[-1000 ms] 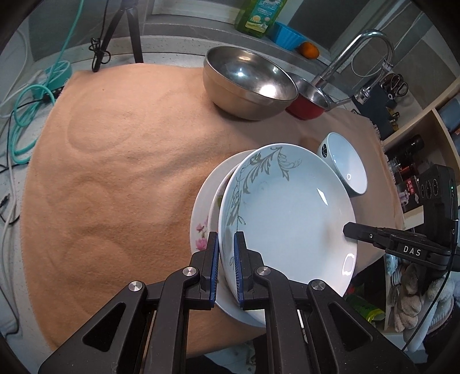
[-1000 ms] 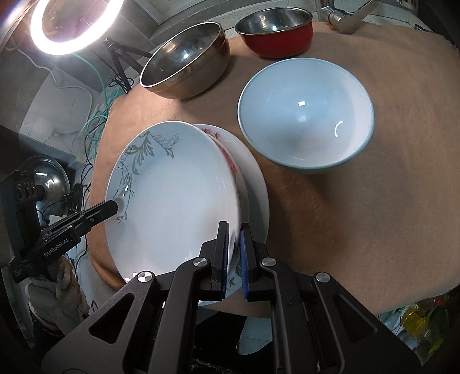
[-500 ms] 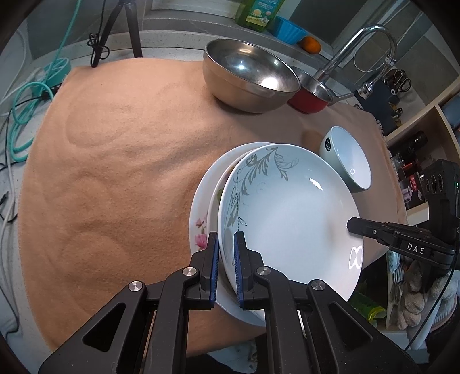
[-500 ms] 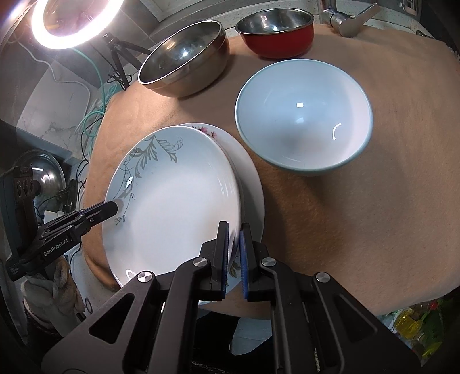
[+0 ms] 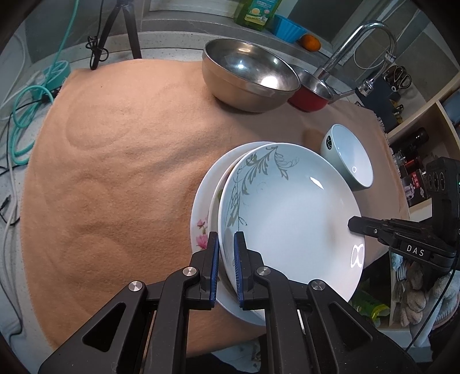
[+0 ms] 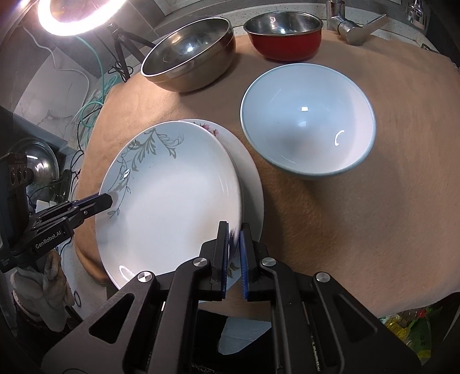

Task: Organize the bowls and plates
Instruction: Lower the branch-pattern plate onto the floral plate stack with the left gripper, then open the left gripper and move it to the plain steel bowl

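Observation:
A white plate with a grey leaf pattern [image 5: 290, 213] [image 6: 175, 198] is held between both grippers, just over a pink-flowered plate [image 5: 201, 218] [image 6: 250, 175] lying on the tan cloth. My left gripper [image 5: 225, 238] is shut on the leaf plate's left rim. My right gripper [image 6: 234, 230] is shut on its right rim, and its black body shows in the left wrist view at the plate's far edge. A pale blue bowl [image 6: 307, 118] [image 5: 349, 156] stands upright just right of the plates.
A large steel bowl [image 5: 248, 76] [image 6: 189, 53] and a red steel-lined bowl [image 5: 312, 92] [image 6: 284, 34] stand at the back of the cloth near the tap [image 5: 362, 43]. A tripod [image 5: 115, 31], cables and a ring light [image 6: 77, 14] are at the left. Shelves [image 5: 417, 161] flank the right edge.
The leaf plate, held by both grippers, has shifted slightly over the flowered plate and now covers more of it. The bowls have not moved.

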Tool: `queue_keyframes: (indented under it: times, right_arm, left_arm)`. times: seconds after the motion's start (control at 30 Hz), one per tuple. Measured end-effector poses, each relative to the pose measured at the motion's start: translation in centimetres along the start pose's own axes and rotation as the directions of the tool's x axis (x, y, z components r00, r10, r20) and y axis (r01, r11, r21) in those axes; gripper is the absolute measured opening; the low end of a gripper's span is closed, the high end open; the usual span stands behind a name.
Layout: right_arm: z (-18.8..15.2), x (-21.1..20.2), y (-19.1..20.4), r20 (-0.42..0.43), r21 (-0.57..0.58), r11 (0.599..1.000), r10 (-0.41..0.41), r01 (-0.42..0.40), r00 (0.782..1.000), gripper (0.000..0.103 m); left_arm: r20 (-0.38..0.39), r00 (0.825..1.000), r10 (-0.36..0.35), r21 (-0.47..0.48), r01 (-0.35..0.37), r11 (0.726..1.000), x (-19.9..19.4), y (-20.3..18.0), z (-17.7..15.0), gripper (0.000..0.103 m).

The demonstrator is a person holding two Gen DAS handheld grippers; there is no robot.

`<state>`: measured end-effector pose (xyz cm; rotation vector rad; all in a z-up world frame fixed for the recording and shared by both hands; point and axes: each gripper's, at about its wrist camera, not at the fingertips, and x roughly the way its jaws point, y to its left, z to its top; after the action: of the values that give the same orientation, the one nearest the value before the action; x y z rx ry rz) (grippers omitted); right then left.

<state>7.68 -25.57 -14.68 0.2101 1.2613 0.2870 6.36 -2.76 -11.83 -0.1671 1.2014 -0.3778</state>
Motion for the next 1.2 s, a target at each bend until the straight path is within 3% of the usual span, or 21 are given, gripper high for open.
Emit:
queue_keyframes:
  times: [0.7,1.2]
  right_arm:
    - [0.0,-0.7,-0.2,0.008,-0.015,1.000,0.006,-0.006,1.000,0.009]
    - [4.3,-5.2,0.1,0.153,0.021,0.996,0.085,-0.090,0.984,0.009]
  left_arm:
    - [0.013,1.000,0.007,0.011,-0.007,1.000,-1.1,0.5,0.7,0.008]
    - [0.122,0.992,-0.027,-0.044,0.032,0.999,-3.3,1.8,6.1,0.011]
